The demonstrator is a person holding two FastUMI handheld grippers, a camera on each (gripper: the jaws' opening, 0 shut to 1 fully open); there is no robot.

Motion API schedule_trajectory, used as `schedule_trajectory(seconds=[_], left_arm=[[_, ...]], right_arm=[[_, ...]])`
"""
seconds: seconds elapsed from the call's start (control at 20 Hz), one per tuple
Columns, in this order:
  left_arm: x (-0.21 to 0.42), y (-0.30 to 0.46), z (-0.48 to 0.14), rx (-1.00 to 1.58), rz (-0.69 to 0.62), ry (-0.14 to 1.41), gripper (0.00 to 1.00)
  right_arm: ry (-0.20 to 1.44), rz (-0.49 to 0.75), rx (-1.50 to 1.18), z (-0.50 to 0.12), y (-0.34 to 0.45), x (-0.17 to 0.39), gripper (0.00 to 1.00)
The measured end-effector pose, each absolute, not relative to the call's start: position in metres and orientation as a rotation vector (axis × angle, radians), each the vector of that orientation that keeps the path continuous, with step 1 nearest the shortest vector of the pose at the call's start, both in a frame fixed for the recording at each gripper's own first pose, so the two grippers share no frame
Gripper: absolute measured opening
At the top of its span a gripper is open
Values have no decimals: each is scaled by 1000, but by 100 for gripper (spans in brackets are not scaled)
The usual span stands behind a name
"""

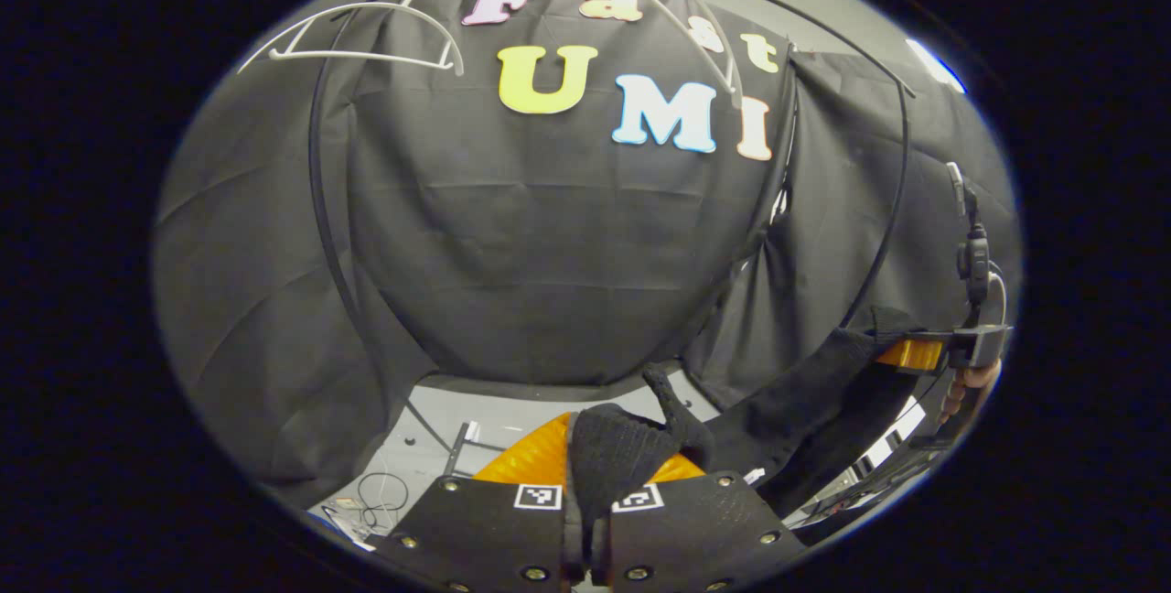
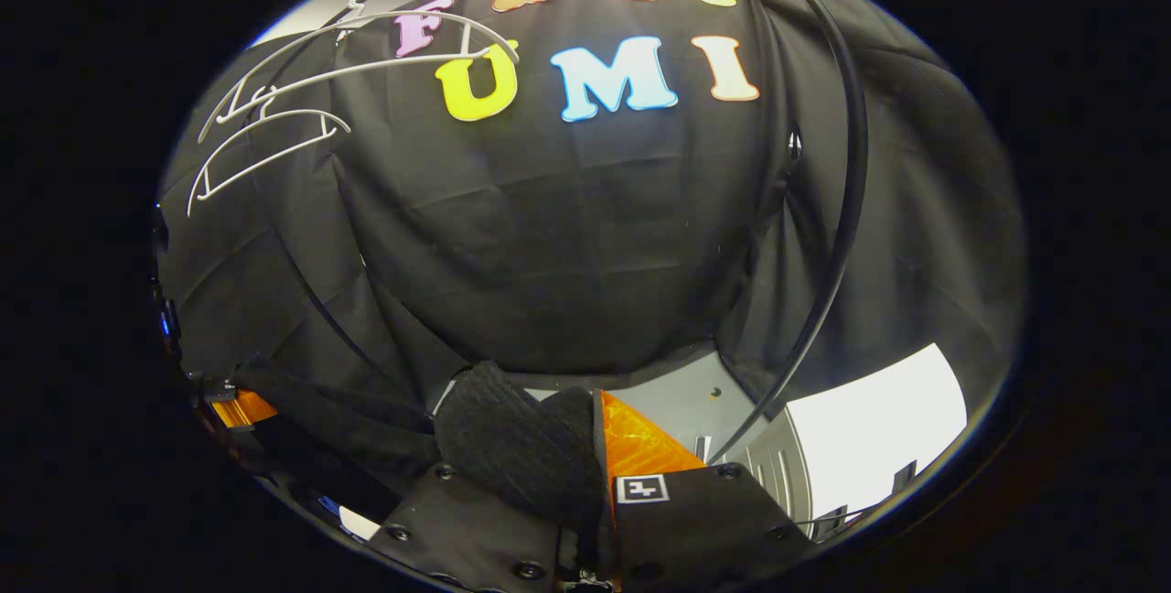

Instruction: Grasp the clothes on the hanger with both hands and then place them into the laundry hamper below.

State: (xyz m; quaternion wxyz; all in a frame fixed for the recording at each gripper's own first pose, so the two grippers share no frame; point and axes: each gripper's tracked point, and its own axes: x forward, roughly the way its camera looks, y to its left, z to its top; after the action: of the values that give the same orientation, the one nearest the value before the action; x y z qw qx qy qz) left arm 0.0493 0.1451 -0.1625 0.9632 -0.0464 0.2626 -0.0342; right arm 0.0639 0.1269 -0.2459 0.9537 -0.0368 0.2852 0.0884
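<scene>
Both grippers are clamped on a dark knitted garment (image 1: 631, 447), which is off the hangers and stretched between the two hands. In the left gripper view the left gripper (image 1: 585, 520) pinches a bunched edge of the cloth between its closed fingers, and the fabric runs off to the right toward the right gripper (image 1: 924, 353), held by a hand at the edge. In the right gripper view the right gripper (image 2: 585, 520) grips another fold of the same garment (image 2: 512, 447), with the left gripper (image 2: 240, 408) low at the left. So the grasp looks done and the carry-down is the step in hand. The hamper cannot be made out for sure; the next move likely calls for lowering both hands together over it, then letting go. White hangers (image 1: 366, 39) hang bare on the black rail (image 1: 320, 209) overhead, and more hangers (image 2: 274, 131) show at the upper left. The rail's curved tubing and loose cables (image 1: 380, 488) on the floor could snag the trailing cloth.
</scene>
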Motion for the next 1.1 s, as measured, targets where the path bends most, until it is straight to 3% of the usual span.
schedule_trajectory(seconds=[1.1], left_arm=[[30,142,-192,-42,-97,747,6]], right_arm=[[892,66,-23,-390,112,68,11]])
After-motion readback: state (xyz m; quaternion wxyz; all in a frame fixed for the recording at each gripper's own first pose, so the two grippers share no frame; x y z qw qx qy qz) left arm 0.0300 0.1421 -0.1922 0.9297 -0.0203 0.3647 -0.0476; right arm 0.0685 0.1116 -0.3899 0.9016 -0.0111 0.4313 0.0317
